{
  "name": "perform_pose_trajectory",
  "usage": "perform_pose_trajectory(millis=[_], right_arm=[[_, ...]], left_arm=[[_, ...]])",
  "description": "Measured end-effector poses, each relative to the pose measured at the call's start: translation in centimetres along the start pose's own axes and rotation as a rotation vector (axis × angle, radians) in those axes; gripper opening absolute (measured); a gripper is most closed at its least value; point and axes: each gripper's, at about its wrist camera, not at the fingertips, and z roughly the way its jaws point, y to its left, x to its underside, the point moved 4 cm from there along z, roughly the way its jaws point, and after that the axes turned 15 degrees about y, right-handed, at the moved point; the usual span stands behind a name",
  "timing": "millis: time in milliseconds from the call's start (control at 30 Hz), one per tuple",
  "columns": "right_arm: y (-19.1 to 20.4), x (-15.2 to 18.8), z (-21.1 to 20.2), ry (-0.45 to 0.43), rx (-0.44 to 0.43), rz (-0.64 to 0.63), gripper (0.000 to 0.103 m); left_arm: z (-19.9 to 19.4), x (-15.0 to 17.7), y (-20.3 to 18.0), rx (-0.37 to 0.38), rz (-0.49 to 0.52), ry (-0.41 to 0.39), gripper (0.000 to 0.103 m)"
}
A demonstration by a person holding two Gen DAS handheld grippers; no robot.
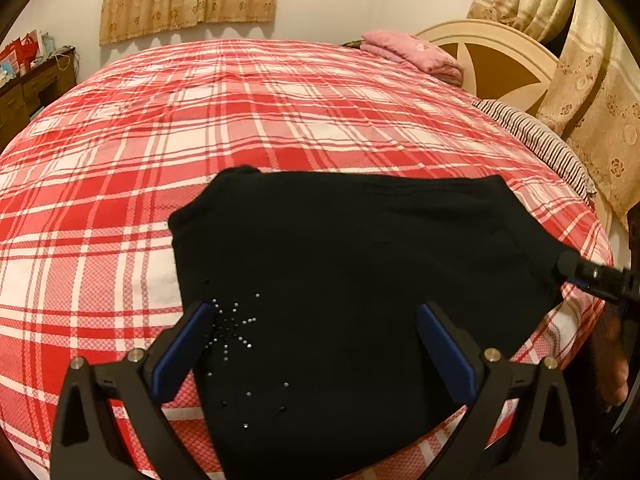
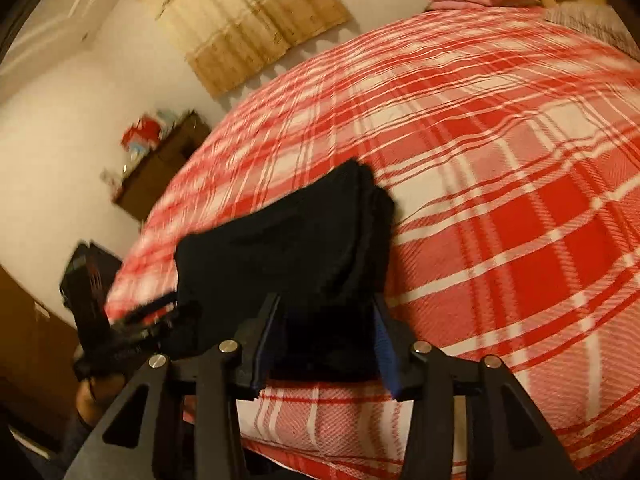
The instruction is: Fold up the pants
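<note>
Black pants (image 1: 360,264) lie folded on the red plaid bed (image 1: 200,120), near its front edge, with a rhinestone starburst (image 1: 232,328) on the near left part. My left gripper (image 1: 316,328) hovers just above that part, open wide, nothing pinched between its blue pads. In the right wrist view the pants (image 2: 296,248) bunch up with stacked layers showing, and my right gripper (image 2: 326,340) is shut on the thick near-right corner; black cloth fills the gap between its fingers. The right gripper (image 1: 576,268) enters the left wrist view at the pants' right corner.
Folded pink bedding (image 1: 412,54) and a striped pillow (image 1: 536,140) lie at the bed's head by the cream headboard (image 1: 492,52). A dark wooden dresser (image 1: 32,88) stands left of the bed. A hand (image 1: 612,368) shows at the right edge. Curtains hang on the walls.
</note>
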Motion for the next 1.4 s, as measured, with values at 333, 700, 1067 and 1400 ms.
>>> perform_pose_trajectory(millis=[333, 700, 1067, 1400], right_arm=[[-0.3, 1.1, 0.3, 0.033, 0.007, -0.013, 0.017], [-1.6, -0.1, 0.8, 0.038, 0.060, -0.011, 0.058], [-1.8, -3.9, 2.7, 0.065, -0.023, -0.010, 0.057], [-1.0, -4.1, 5.0, 0.061, -0.023, -0.067, 0.057]], left_arm=[[-0.2, 0.3, 1.0, -0.008, -0.018, -0.002, 0.103], [-0.5, -0.1, 3.0, 0.030, -0.026, -0.014, 0.103], [0.1, -1.2, 4.1, 0.021, -0.025, -0.012, 0.103], [1.0, -0.9, 4.1, 0.054, -0.035, -0.005, 0.103]])
